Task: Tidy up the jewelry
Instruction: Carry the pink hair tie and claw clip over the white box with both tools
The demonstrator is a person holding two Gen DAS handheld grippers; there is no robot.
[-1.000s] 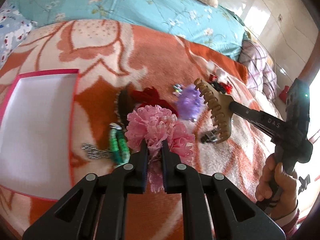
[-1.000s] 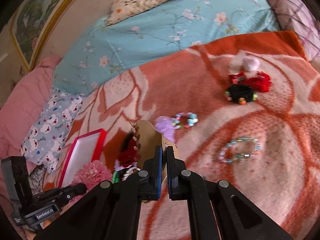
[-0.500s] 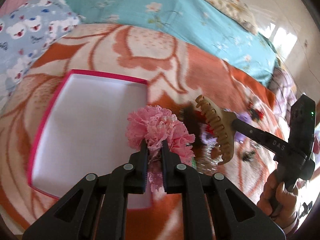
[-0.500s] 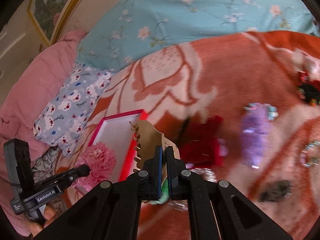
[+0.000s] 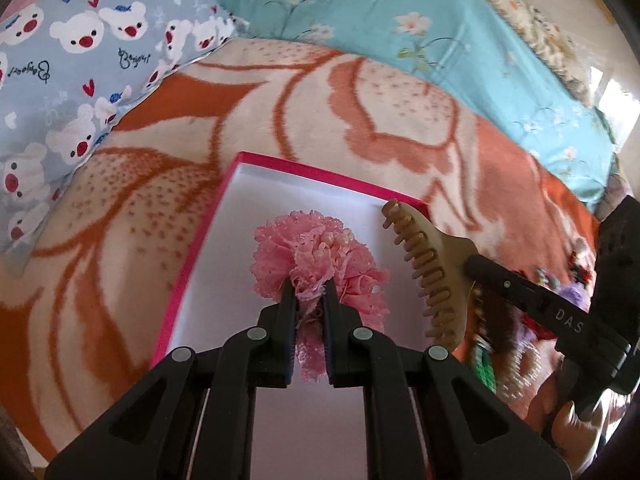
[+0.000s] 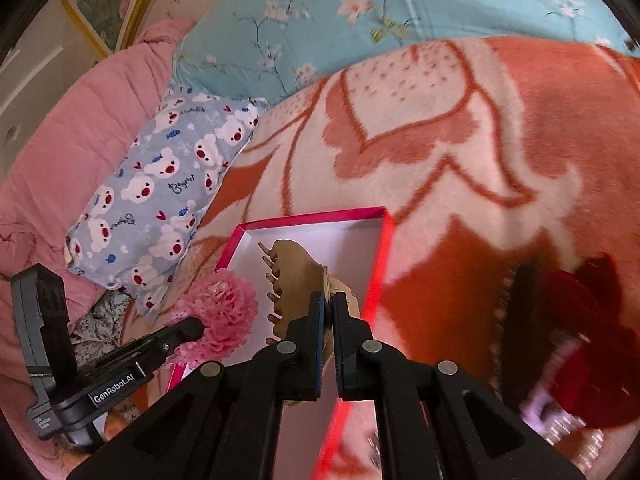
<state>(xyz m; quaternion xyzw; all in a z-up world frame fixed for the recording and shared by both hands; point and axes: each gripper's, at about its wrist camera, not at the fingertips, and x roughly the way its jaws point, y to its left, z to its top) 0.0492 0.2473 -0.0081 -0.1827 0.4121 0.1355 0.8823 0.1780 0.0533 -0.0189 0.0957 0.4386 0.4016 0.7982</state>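
Note:
My left gripper [image 5: 307,286] is shut on a pink lace flower scrunchie [image 5: 316,252] and holds it above the white inside of an open box with a pink rim [image 5: 320,176]. My right gripper [image 6: 329,298] is shut on a tan claw hair clip [image 6: 298,276] and holds it over the same box [image 6: 312,216]. In the left wrist view the clip [image 5: 430,264] hangs over the box's right edge. In the right wrist view the scrunchie [image 6: 224,312] is at the box's left edge.
The box lies on an orange and cream blanket [image 5: 360,112]. A bear-print pillow [image 5: 80,60] and a teal floral sheet [image 5: 360,8] lie beyond. A red scrunchie [image 6: 592,336], a dark clip [image 6: 520,312], a purple piece and beads lie right of the box.
Both grippers have swung left from the pile of jewelry to the box, carrying the scrunchie and the claw clip. Both now hang over the box.

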